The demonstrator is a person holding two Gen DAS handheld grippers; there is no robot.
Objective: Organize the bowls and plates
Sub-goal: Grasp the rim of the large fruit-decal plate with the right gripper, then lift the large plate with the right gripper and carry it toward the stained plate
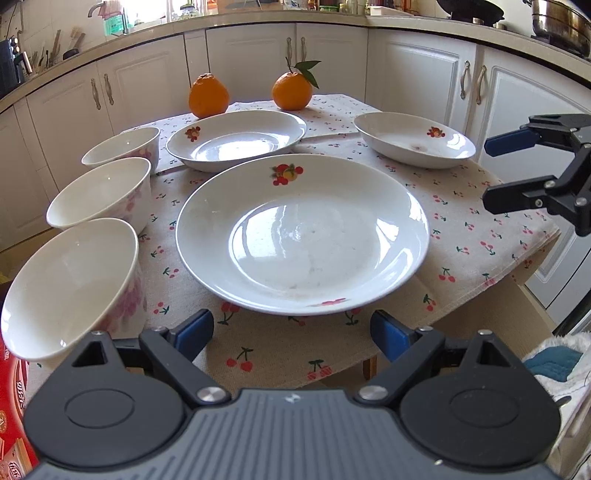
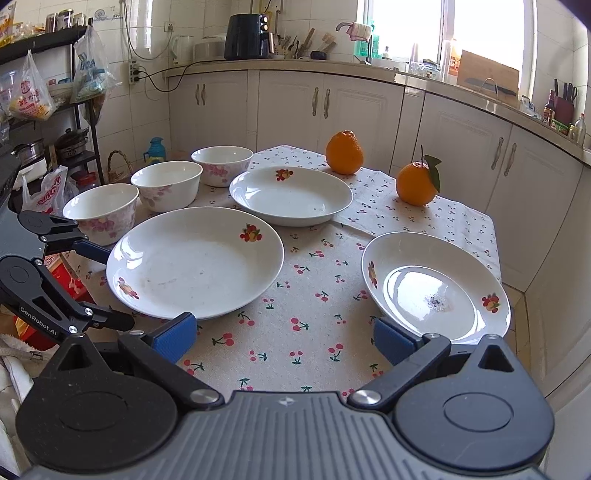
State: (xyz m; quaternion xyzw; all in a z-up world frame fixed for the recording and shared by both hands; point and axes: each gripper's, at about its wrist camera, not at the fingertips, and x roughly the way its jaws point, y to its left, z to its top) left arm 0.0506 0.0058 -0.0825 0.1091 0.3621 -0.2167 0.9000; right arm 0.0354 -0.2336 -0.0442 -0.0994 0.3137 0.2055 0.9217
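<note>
Three plates (image 1: 303, 236), three bowls (image 1: 99, 195), two oranges (image 1: 208, 96), cherry-print cloth (image 1: 461, 206), both hand-held grippers (image 1: 291, 332) wide, empty.

— What surrounds the worktop (image 2: 325, 266)?
— Cream cabinets (image 2: 354, 107) under a pale counter (image 2: 280, 66), and white wall tiles (image 2: 144, 33).
— And the light?
— Daylight floods through a window (image 2: 443, 26). A black shelf rack (image 2: 85, 107) holding plastic bags (image 2: 29, 92) stands left.
</note>
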